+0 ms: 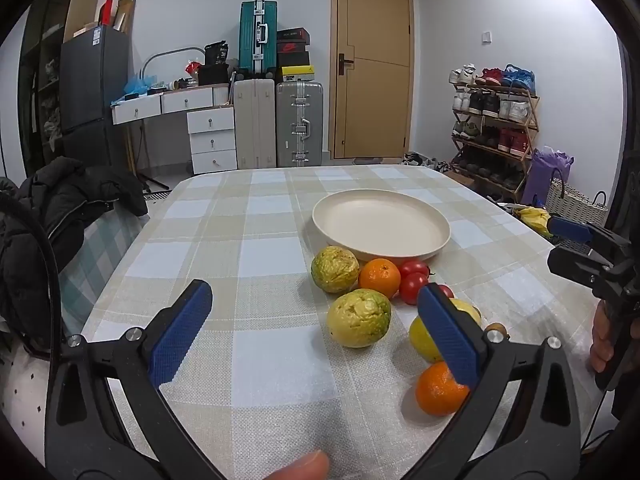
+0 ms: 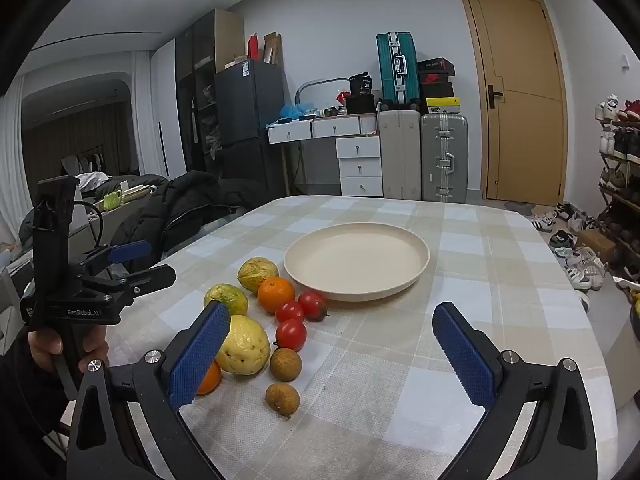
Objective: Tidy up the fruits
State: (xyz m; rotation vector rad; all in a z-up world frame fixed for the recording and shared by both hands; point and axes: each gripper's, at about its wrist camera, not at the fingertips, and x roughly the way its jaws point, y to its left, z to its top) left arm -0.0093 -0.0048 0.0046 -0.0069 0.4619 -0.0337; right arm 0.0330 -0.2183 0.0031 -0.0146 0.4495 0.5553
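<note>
On worktop [image 2: 460,248], beside empty plate [image 2: 357,261]: loose fruit [image 2: 276,294]; left gripper [image 1: 316,336] and right gripper [image 2: 332,354] wide, holding nothing.

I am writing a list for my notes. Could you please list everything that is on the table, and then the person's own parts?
plate: one, cream, empty, far middle of the table
guavas: three, yellow-green, in a loose row left of the plate's near side
oranges: two, orange; one by the plate's near rim, one nearest the person, partly hidden by a finger
tomatoes: three, red, small, clustered just before the plate
longans: two, brown, nearest in the right wrist view
tablecloth: one, beige and pale blue check, covers the table
left gripper: one, black with blue pads, open, above the fruits
right gripper: one, same colours, open, holds nothing
hand: one, around the left gripper's handle
</note>
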